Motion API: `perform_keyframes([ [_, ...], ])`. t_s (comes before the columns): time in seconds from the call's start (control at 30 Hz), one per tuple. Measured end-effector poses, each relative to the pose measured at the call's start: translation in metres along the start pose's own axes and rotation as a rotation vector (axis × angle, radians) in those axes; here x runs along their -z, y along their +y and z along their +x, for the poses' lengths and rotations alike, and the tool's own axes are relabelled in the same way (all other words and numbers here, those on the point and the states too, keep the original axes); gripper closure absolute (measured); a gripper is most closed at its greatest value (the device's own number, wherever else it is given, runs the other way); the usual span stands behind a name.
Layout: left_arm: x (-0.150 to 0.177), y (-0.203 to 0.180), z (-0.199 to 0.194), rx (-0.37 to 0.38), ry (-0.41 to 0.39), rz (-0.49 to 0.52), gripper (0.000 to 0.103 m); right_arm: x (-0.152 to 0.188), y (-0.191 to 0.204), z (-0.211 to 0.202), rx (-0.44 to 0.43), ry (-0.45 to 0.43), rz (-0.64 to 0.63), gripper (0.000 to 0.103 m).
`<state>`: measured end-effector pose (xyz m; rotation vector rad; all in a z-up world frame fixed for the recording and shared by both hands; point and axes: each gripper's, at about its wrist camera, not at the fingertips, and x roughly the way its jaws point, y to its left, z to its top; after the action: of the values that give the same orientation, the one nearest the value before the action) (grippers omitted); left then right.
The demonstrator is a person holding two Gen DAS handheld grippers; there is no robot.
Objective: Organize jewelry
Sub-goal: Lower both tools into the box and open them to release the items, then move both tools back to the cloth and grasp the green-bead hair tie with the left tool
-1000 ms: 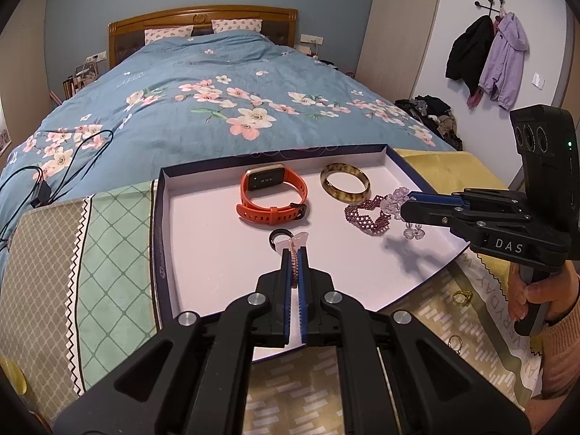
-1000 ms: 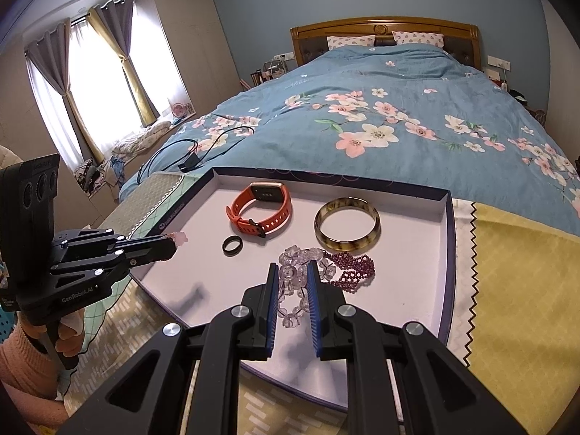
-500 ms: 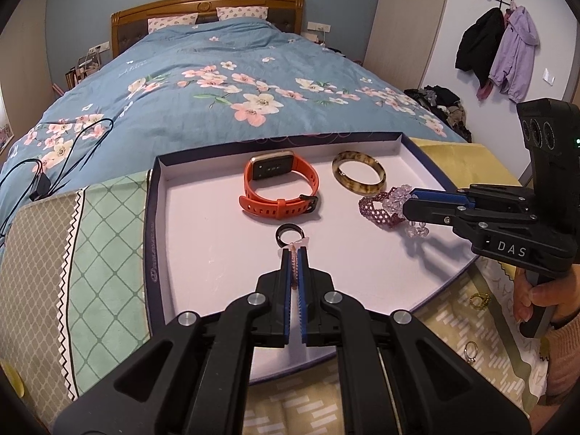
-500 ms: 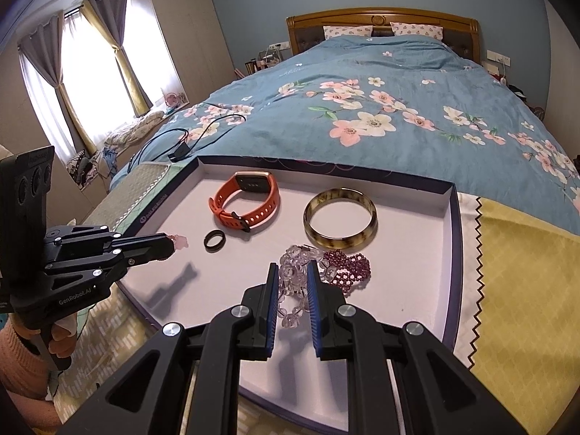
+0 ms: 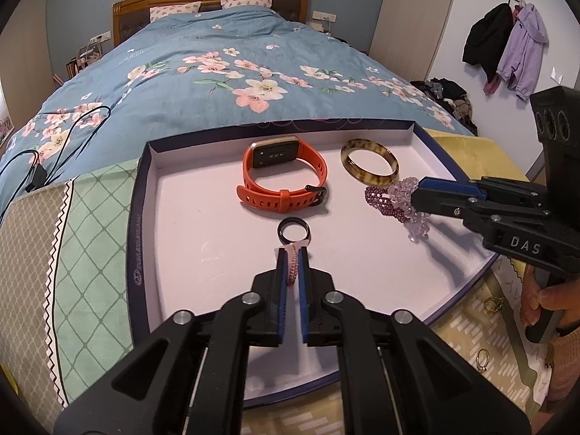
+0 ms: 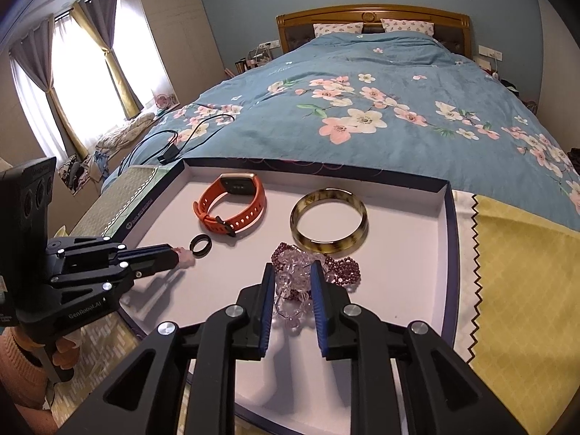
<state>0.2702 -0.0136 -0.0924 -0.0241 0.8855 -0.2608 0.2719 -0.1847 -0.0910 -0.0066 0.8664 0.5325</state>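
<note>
Jewelry lies in a shallow navy-walled tray point(image 5: 139, 195) with a pale floor, set at the foot of a bed.

Left wrist view: the left gripper point(image 5: 293, 253) slants down over the tray's near middle, its jaws starting to part, a slim pink beaded piece point(image 5: 291, 266) edge-on between the blue pads, its long axis running toward 12 o'clock. Just past the tips lies a black ring point(image 5: 294, 232). Beyond it at 12 o'clock sits an orange watch point(image 5: 284, 177), strap looped, face toward the bed. At 1 o'clock lies a tortoiseshell bangle point(image 5: 369, 166), flat. The right gripper point(image 5: 417, 195) reaches in from 3 o'clock, a hand point(image 5: 540, 301) on its handle, tips at a heap of clear and purple beads point(image 5: 395, 199).

Right wrist view: the right gripper point(image 6: 291, 272) tilts down, jaws opening, the clear bead bracelet point(image 6: 290, 282) between the pads, which no longer seem to press it; purple beads point(image 6: 344, 272) trail toward 2 o'clock. The bangle point(image 6: 329, 224) sits at 12 o'clock, the watch point(image 6: 232, 210) at 11, the ring point(image 6: 200, 244) at 10, just beside the left gripper point(image 6: 181, 253).
</note>
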Motion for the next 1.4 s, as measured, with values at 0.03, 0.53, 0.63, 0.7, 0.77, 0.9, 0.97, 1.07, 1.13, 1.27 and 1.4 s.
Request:
perform_keyframes([
  [0.03,0.000,0.000,0.001,-0.001,0.002,0.002,0.095,0.000,-0.001,-0.001,0.004,-0.005,0.002,0.085],
  [0.53,0.003,0.002,-0.040,-0.026,-0.113,0.001,0.067,0.005,0.001,-0.020,-0.027,-0.034,0.006,0.081],
  [0.63,0.010,0.001,-0.060,-0.023,-0.148,0.014,0.064,0.008,0.005,-0.031,-0.050,-0.051,0.004,0.077],
  [0.7,0.018,0.000,-0.075,-0.016,-0.170,0.030,0.061,0.013,0.009,-0.041,-0.065,-0.063,-0.010,0.074],
  [0.77,0.025,-0.001,-0.087,-0.007,-0.183,0.040,0.058,0.020,0.013,-0.052,-0.070,-0.074,-0.024,0.069],
  [0.9,0.048,0.000,-0.105,0.031,-0.180,0.055,0.056,0.037,0.016,-0.072,-0.069,-0.070,-0.047,0.069],
  [0.97,0.061,-0.002,-0.109,0.056,-0.159,0.066,0.051,0.048,0.012,-0.078,-0.065,-0.059,-0.036,0.066],
  [1.07,0.083,-0.003,-0.112,0.093,-0.132,0.052,0.049,0.066,0.003,-0.081,-0.040,-0.032,-0.004,0.064],
  [1.13,0.093,-0.004,-0.109,0.098,-0.112,0.055,0.049,0.075,-0.002,-0.080,-0.043,-0.015,0.019,0.063],
  [1.27,0.111,-0.006,-0.112,0.131,-0.086,0.059,0.048,0.094,-0.010,-0.080,-0.034,0.020,0.052,0.063],
  [1.4,0.124,-0.011,-0.115,0.159,-0.060,0.072,0.048,0.103,-0.009,-0.079,-0.025,0.038,0.052,0.063],
])
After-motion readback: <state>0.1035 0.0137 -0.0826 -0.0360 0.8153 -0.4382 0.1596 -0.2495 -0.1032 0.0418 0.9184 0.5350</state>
